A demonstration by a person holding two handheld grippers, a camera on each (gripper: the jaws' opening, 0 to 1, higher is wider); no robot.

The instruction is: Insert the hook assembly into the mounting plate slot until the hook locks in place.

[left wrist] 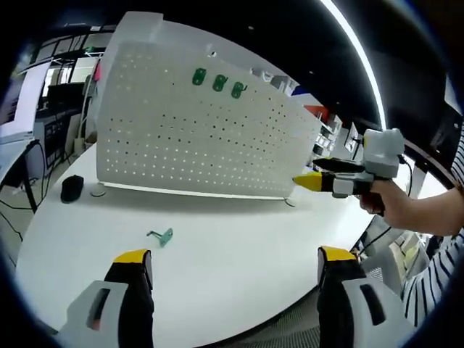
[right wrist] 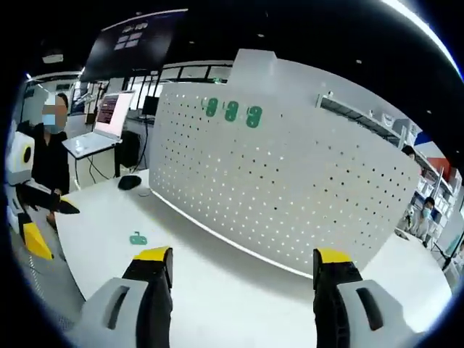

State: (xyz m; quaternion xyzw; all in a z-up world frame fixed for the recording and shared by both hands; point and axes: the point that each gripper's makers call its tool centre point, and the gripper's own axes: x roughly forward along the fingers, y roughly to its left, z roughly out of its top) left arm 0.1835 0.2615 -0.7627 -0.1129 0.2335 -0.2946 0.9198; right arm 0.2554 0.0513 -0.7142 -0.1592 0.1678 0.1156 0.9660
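Black mouse (left wrist: 72, 188), open laptop (right wrist: 109, 116).

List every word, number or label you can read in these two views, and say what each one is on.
None can be read.
Dark hanging sign: pale lettering, too small and blurred.
Laptop screen: lines of text, too blurred.
White pegboard, green hooks on it and the loose green hook on the table: no print visible.

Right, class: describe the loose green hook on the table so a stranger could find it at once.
Start at the big white perforated pegboard standing on the round white table. In front of it lies one small green plastic hook, flat and alone; the three other green hooks hang high on the board.
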